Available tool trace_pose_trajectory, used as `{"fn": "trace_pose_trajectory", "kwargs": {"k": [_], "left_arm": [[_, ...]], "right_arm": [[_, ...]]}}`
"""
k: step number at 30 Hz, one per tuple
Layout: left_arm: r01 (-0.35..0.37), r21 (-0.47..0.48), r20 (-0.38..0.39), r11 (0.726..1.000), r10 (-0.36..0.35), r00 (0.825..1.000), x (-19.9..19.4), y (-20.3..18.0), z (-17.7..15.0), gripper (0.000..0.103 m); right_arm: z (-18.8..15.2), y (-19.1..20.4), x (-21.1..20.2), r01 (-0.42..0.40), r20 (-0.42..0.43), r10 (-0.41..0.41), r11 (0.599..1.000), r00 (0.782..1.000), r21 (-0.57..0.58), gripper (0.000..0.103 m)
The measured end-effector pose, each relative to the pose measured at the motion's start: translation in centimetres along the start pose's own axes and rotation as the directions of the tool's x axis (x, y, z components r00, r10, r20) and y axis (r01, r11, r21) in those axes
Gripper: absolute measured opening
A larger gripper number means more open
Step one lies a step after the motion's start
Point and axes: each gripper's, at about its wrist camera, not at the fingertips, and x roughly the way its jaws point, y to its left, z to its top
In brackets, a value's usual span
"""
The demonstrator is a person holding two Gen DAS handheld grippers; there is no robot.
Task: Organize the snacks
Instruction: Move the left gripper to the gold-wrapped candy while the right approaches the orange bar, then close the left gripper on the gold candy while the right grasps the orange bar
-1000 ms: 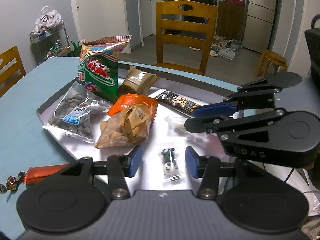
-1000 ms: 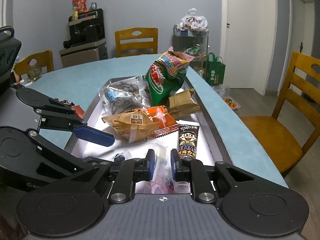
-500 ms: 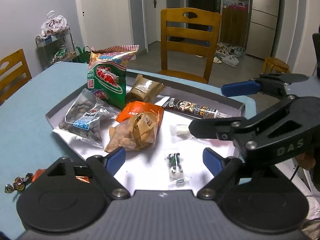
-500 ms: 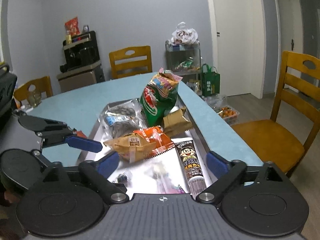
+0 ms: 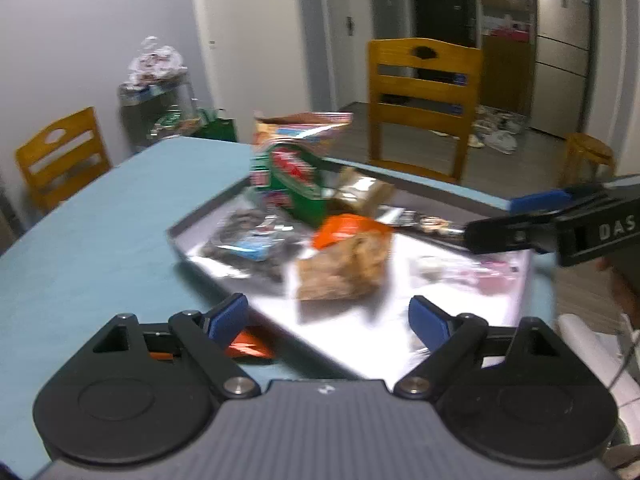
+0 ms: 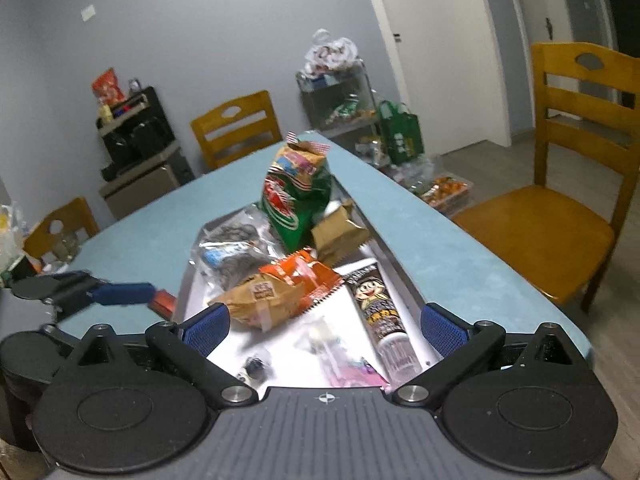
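A grey tray (image 5: 200,220) on the blue table holds a standing green snack bag (image 5: 296,176), a clear bag of seeds (image 5: 248,244), an orange-topped bag of nuts (image 5: 348,248) and a brown pouch (image 5: 364,192). In the right wrist view a chocolate tube (image 6: 380,308), a pink wrapper (image 6: 352,376) and a small black-and-white candy (image 6: 254,366) lie at the tray's near end. My left gripper (image 5: 326,320) hangs over the tray's near corner with its jaws opening and nothing between them. My right gripper (image 6: 324,328) stands open above the pink wrapper, gripping nothing.
A red-orange bar (image 5: 248,346) lies on the table (image 5: 100,240) just outside the tray, under my left finger. Wooden chairs (image 5: 424,104) stand around the table. A shelf cart (image 6: 340,96) with bags is at the far wall. The table edge (image 6: 460,248) runs close on the right.
Both grippers went from nearly shut to wide open. The right let go of the wrapper, the left of the small candy. The left gripper pulled back, up and leftward; its view is blurred.
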Motion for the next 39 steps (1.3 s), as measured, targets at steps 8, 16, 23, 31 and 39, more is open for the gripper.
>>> {"fn": "trace_pose_trajectory", "kwargs": {"k": [8,16,23,31,39], "left_arm": [[-0.109,-0.061,0.012,0.992,0.110,0.994,-1.8,4.8,-1.2,0.089],[-0.226,-0.164,0.042,0.960,0.236,0.971,-4.1,11.3,-1.4,0.090],[-0.295,-0.306,0.045,0.905,0.323,0.945,-4.3,17.3,-1.3,0.092],[-0.304,-0.337,-0.035,0.891,0.311,0.950,-1.5,19.7,-3.7,0.092],[-0.344,-0.371,-0.095,0.863,0.334,0.938,1.8,20.6,-5.0,0.092]], "right_arm": [[-0.4,3.5,0.2,0.072,0.043,-0.068,0.992,0.997,-0.105,0.103],[-0.1,10.4,0.7,-0.039,0.070,0.062,0.957,0.996,-0.288,0.103],[0.2,17.4,1.7,-0.129,0.054,0.177,0.864,0.983,-0.487,0.103],[-1.2,21.9,5.5,-0.158,-0.045,0.166,0.772,0.985,-0.615,0.103],[-0.9,22.2,9.5,-0.161,-0.129,0.107,0.814,0.986,-0.558,0.103]]}}
